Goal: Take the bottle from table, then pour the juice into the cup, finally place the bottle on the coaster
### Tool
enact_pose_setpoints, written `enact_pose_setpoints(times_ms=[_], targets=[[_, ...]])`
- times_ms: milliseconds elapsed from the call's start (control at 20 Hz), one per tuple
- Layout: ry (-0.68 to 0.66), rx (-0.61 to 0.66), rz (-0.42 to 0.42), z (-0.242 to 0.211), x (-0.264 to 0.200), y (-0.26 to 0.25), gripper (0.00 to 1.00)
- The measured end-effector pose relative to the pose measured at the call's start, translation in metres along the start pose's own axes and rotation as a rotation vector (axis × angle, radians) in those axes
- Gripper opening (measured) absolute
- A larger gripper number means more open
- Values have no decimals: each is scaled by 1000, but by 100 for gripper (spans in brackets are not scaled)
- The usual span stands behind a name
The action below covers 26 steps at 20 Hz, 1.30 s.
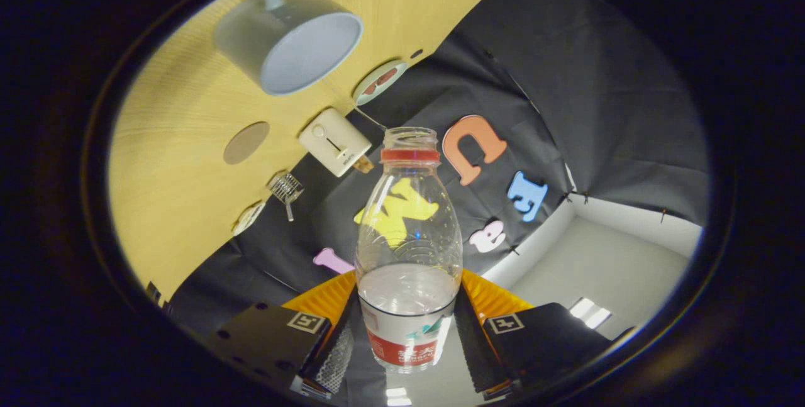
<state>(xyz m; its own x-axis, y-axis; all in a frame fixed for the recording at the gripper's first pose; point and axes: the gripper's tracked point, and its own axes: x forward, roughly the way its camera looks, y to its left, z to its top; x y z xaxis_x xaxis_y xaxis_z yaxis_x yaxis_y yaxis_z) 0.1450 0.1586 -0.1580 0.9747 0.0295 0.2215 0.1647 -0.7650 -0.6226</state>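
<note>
Bottle (407, 250) is held between the two fingers (330, 347) of the gripper (407, 338), w/ the jaws clenched on its lower part, at the white and red label. Both fingers are pressed on its sides. No cap is seen on the bottle; its mouth is open, w/ a red ring just under the neck. It is clear plastic, and a little clear liquid is seen in the lower part, near the label top.

Whole view is tipped, so the yellow wood counter (182, 143) is seen slanting away beyond the bottle. Cup (289, 39), pale grey w/ a handle, is seen on the counter, well apart from the bottle mouth, its open top turned toward the camera. Round brown coaster (246, 142) is laid flat on the counter, between the cup and the fingers, off to one side of the bottle. Small cream box (334, 141) w/ a slot is seen near the bottle neck, at the counter's edge. Round white disc (380, 81) w/ red marks is seen just past the box. Small clear thing (287, 189) is near the coaster; what it is can't be told.
</note>
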Motion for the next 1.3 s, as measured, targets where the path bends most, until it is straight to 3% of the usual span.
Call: enact_pose_setpoints(times_ms=[300,550,850,1000,1150,1300], targets=[[5,10,-13,-1,2,0,79],[28,208,52,-10,1,18,79],[50,732,271,-9,-3,63,79],[31,1053,443,16,-12,91,79],[-9,1255,567,29,-22,96,80],[6,1419,556,17,-17,88,80]])
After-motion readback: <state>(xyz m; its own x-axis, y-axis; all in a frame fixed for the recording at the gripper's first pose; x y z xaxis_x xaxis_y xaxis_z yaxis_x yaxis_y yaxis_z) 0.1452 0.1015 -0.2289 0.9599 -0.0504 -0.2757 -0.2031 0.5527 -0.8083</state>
